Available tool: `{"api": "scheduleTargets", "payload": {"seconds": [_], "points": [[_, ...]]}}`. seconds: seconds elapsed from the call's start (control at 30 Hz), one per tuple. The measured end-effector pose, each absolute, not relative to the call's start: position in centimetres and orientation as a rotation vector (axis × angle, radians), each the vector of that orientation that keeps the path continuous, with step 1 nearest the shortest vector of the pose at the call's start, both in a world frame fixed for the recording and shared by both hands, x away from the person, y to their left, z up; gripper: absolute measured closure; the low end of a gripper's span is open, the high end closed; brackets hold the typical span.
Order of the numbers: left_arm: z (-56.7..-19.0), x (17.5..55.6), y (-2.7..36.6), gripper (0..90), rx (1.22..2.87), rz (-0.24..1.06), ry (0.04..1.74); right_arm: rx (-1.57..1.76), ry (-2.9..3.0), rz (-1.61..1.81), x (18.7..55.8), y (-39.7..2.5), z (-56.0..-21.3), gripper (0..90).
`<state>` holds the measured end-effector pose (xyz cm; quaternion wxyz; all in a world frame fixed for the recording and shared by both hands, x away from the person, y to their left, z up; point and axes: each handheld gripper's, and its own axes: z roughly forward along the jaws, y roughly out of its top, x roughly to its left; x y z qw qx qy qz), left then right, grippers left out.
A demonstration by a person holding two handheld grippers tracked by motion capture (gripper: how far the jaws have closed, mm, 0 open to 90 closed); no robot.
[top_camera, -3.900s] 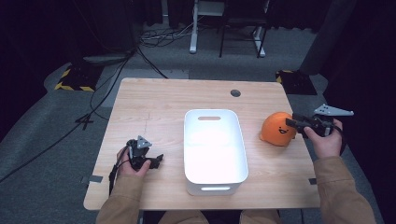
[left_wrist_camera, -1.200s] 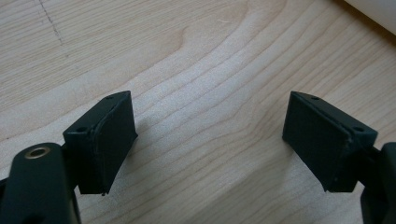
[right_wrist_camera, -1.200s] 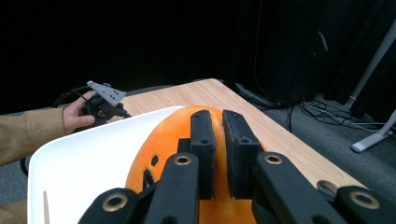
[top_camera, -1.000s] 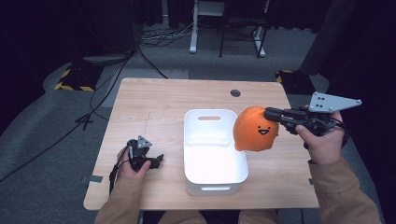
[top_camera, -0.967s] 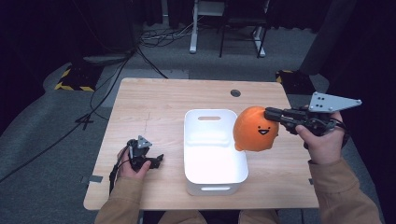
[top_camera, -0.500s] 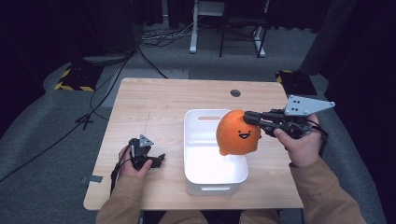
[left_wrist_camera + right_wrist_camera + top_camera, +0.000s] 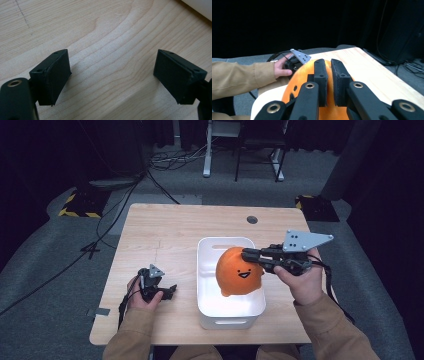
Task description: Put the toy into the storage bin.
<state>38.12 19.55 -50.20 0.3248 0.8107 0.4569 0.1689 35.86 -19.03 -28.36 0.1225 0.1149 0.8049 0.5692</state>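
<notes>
An orange plush toy (image 7: 239, 271) with a small smiling face hangs inside the white bin (image 7: 206, 300), over its middle. My right gripper (image 7: 246, 254) is shut on the toy's top, pinching a fold of its fabric. In the right gripper view the two jaws stand nearly together on the orange plush toy (image 7: 299, 82). My left gripper (image 7: 170, 291) rests on the table left of the bin, open. The left gripper view has its pads (image 7: 51, 75) wide apart over bare wood, with nothing between them.
The wooden table (image 7: 170, 235) has a round cable hole (image 7: 252, 219) near its far edge. The bin's white corner (image 7: 200, 7) lies just beyond the left gripper. Cables, desk legs and yellow-black striped floor pads lie on the grey floor behind the table.
My right gripper has carried the plush toy leftward from beside the bin to over it and lowered it into the bin. The left gripper has stayed still.
</notes>
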Motion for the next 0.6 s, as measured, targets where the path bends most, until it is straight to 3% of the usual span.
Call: {"api": "scheduleTargets", "payload": {"seconds": [0.6], "points": [[-50.2, 38.1, 19.5, 14.4, 2.122, 0.443, 1.201, 0.276, 2.461, 1.681, 33.9, -15.2, -32.0, 83.9]]}}
